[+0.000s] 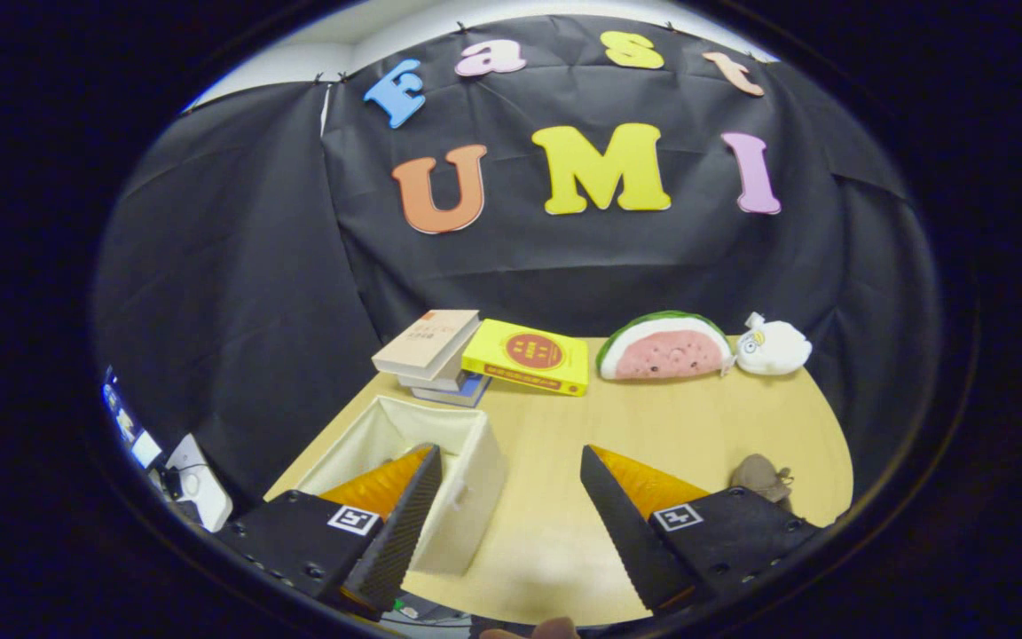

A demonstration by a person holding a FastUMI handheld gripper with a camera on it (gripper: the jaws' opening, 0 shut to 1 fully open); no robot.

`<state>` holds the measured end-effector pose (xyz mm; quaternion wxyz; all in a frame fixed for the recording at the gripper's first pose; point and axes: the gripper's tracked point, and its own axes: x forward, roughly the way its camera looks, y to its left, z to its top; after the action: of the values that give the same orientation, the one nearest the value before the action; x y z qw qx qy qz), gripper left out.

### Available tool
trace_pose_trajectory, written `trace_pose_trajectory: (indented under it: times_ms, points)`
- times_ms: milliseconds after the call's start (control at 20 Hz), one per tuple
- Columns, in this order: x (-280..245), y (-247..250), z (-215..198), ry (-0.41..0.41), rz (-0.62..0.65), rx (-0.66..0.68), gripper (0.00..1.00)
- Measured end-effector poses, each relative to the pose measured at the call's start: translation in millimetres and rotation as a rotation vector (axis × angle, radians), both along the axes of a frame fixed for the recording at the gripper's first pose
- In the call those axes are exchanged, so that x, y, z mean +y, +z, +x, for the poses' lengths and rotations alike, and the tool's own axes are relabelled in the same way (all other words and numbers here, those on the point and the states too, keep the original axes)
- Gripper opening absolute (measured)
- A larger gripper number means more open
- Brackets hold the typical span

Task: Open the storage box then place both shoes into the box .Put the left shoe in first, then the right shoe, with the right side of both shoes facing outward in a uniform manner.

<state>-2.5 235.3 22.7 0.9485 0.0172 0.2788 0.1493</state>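
A white fabric storage box (467,484) stands on the wooden table (653,426), open at the top, its inside pale and partly hidden by my left finger (400,519). My gripper (507,461) hovers above the table's near edge, open, with nothing between its fingers. The left finger overlaps the box's near right corner; the right finger (622,524) is over bare table. A small brownish thing (764,477), perhaps part of a shoe, lies just beyond the right finger, mostly hidden.
A stack of books (436,355) and a yellow book (529,357) lie at the back of the table. A watermelon-slice plush (666,348) and a white plush (773,348) sit to their right. White devices (196,484) stand left of the table, lower down.
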Motion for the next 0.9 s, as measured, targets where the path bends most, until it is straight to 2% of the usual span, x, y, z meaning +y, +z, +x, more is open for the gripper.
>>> trace_pose_trajectory:
  times_ms: [250,500,650,900]
  points:
    - [-140,-8,-3,-0.085,-0.135,-0.004,0.96]
    - [-244,-40,-5,-0.156,-0.237,0.093,0.96]
    - [-273,-69,-3,-0.173,-0.255,0.15,0.96]
    - [-296,-130,-7,-0.162,-0.223,0.331,0.96]
